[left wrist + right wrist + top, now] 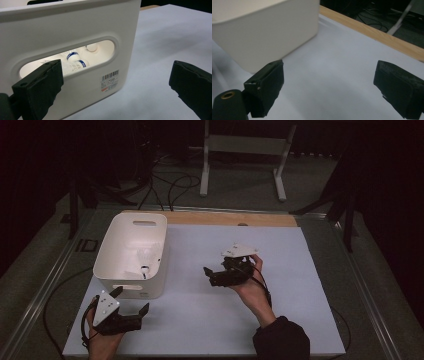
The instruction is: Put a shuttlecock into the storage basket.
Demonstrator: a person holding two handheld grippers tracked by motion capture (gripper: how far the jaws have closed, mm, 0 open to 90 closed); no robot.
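- One white plastic bin (131, 254), rectangular with rounded corners and a slot handle in each end wall, stands on the counter (210, 320) just ahead of the left tongs (132, 301) and well to the left of the right tongs (207, 274).
- Left tongs: jaws spread wide, gripping nothing; in the left gripper view the bin's near wall (75, 37) rises close in front, its handle slot level with the left jaw, a barcode label (110, 80) below the slot.
- Through that slot at least two shuttlecocks (75, 61) lie inside the bin, white with blue-banded cork bases; the exact count cannot be told.
- Right tongs: jaws also wide apart and empty, held above bare counter, pointing toward the bin's side wall (267, 32).
- The counter is covered by a smooth pale sheet; one wooden strip (374, 35) edges its far side, beyond the right tongs.
- Nothing lies between either tongs and the bin.
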